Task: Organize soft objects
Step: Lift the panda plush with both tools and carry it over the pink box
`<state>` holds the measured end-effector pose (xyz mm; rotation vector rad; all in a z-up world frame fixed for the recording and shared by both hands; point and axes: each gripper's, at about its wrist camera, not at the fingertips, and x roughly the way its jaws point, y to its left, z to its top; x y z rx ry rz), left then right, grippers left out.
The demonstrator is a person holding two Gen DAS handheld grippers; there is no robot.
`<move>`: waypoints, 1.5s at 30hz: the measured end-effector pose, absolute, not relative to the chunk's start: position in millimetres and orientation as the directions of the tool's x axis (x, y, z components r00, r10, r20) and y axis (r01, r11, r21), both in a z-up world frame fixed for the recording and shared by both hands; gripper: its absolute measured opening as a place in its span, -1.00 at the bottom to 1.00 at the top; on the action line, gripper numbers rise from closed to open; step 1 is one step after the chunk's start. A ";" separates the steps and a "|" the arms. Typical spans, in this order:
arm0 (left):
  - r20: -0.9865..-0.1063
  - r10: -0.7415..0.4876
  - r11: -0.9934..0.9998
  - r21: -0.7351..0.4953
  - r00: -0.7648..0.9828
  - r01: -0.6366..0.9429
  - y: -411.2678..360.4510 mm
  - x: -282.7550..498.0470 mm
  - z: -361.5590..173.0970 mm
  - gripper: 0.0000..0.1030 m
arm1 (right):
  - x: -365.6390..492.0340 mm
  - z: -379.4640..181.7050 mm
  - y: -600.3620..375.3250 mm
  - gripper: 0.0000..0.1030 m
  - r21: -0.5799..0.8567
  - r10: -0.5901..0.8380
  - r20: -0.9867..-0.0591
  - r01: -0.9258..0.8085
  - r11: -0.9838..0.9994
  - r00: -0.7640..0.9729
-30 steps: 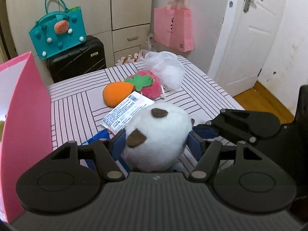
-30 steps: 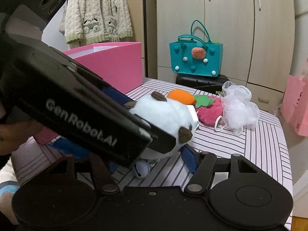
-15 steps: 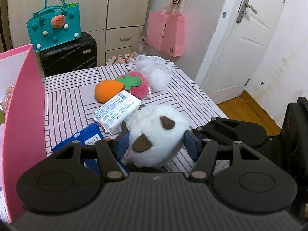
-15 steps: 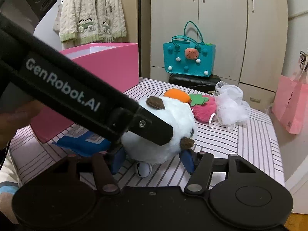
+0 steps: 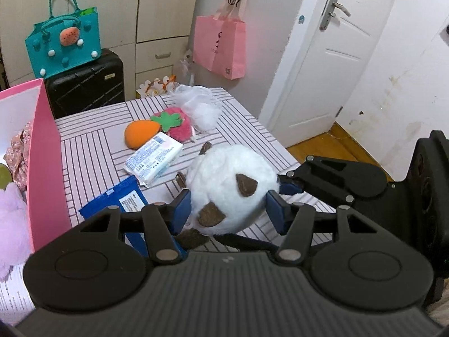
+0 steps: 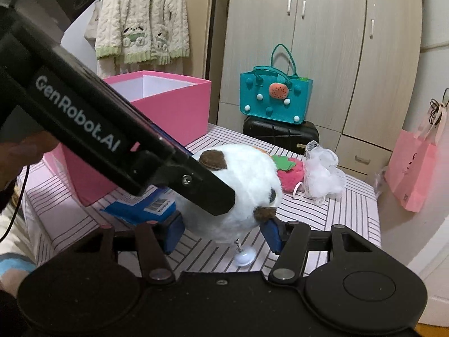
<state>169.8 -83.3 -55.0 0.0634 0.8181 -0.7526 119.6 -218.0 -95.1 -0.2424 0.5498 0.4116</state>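
A home bedroom: far wardrobe, knitted cardigan hanging left, black suitcase, white door right.

White lettering reading "GenRobot.AI" is showing on the black side of the left gripper, crossing the frame's left half; packet print is staying illegible.

The left gripper, black with 2 blue pads, points down at a slant. Its jaws are closing, and both pads press on the sides of a round white fluffy plush toy with brown patches. The right gripper, also black with 2 blue pads, comes in from the other side. Its jaws are closing on the same toy too. A hand grips the left gripper's body.
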 end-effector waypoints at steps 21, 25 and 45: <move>-0.717 -0.586 0.730 -0.266 0.376 0.630 -46.8 124.2 -11.8 0.06 | 72.0 -39.1 -190.2 0.22 -0.119 0.356 -0.625 -0.536 0.836 0.695; -0.728 -0.571 0.750 -0.274 0.380 0.602 -28.1 120.3 -3.1 0.06 | 72.8 -26.4 -171.2 0.22 -0.121 0.377 -0.643 -0.574 0.810 0.667; -0.578 -0.509 0.857 -0.275 0.638 0.435 104.8 140.9 49.1 0.06 | 126.2 37.1 -47.1 0.22 -0.160 0.510 -0.586 -0.707 0.689 0.630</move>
